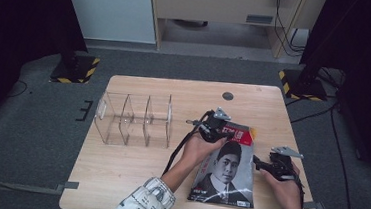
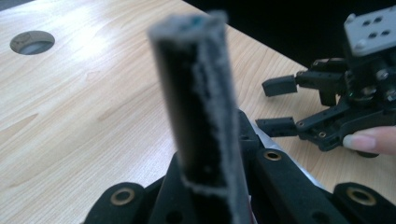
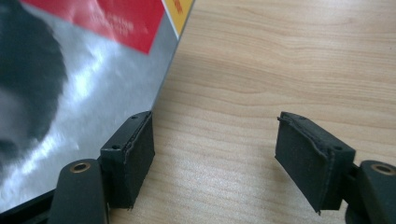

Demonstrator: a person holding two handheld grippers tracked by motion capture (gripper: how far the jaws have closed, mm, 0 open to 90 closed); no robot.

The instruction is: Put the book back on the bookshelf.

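Left tool [image 1: 216, 128] clamps magazine [image 1: 228, 173] top edge; right tool [image 1: 261, 163] open beside its right edge.

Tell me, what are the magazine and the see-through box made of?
Magazine: probably glossy paper, since light glints off its printed cover. See-through box: looks like clear hard plastic, maybe acrylic; the wooden-looking table shows through its thin dividers.

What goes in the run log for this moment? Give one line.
left gripper: shut on magazine top edge | right gripper: open, beside magazine's right edge | clear organizer: empty
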